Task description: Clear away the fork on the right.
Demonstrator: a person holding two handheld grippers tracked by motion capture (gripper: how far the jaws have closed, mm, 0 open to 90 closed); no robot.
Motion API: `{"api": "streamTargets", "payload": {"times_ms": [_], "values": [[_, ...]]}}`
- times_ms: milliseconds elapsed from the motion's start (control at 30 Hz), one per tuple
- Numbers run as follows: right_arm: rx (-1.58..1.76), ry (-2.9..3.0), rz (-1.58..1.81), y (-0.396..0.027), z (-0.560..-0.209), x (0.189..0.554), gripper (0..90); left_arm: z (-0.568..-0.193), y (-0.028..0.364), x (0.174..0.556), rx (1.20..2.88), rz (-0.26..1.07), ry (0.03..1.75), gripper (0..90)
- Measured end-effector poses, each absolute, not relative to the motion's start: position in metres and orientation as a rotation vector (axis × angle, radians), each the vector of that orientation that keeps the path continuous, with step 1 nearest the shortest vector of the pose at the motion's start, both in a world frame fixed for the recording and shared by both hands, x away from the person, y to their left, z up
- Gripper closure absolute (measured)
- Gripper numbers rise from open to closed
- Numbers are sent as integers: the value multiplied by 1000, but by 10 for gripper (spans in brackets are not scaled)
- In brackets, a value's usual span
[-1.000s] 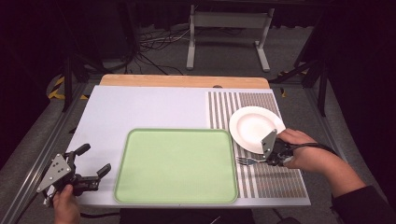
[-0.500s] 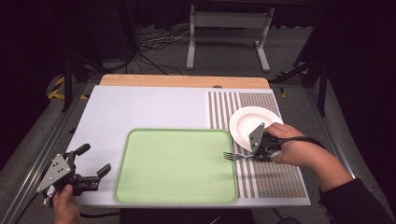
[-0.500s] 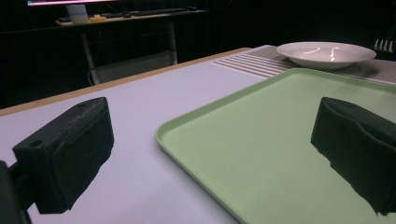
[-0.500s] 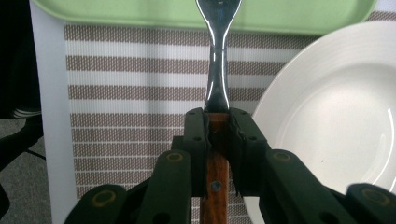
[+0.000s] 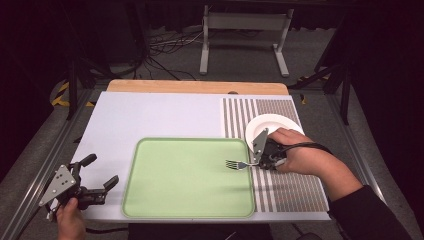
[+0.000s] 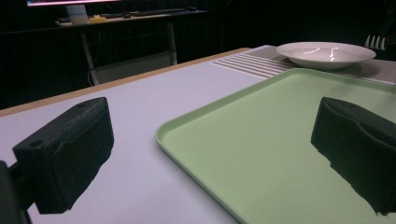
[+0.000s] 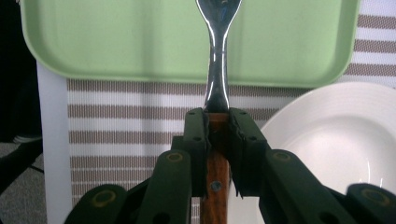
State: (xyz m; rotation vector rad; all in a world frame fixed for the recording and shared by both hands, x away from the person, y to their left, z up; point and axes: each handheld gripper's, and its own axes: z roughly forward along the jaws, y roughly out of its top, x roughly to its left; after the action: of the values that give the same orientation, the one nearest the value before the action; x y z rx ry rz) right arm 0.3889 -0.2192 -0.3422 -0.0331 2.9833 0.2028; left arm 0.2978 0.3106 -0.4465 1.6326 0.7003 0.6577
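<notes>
My right gripper (image 5: 260, 162) (image 7: 217, 122) is shut on the wooden handle of a metal fork (image 5: 235, 164) (image 7: 217, 70). The fork's tines reach out over the right edge of the green tray (image 5: 165, 200) (image 7: 116, 51) (image 6: 261, 154). A white plate (image 5: 272, 125) (image 7: 345, 140) (image 6: 327, 53) sits on the striped mat (image 5: 290, 190) just behind the right hand. At the table's front left corner my left gripper (image 5: 95, 172) (image 6: 219, 154) stands open, its jaws wide apart with nothing between them, beside the tray's left edge.
The pale table top (image 5: 150, 115) stretches left and behind the tray. A wooden board edge (image 5: 195, 86) runs along the far side. Beyond it stand a metal stand (image 5: 245, 30) and cables on the floor.
My right gripper has carried the fork leftward, from beside the plate to over the tray's right edge. The left gripper has stayed where it was.
</notes>
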Motion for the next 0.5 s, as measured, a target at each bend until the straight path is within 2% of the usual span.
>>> {"api": "streamTargets", "payload": {"times_ms": [500], "values": [[362,3013,290,-189,-345,387,784,-447,311,298,1629,658,700,0]]}}
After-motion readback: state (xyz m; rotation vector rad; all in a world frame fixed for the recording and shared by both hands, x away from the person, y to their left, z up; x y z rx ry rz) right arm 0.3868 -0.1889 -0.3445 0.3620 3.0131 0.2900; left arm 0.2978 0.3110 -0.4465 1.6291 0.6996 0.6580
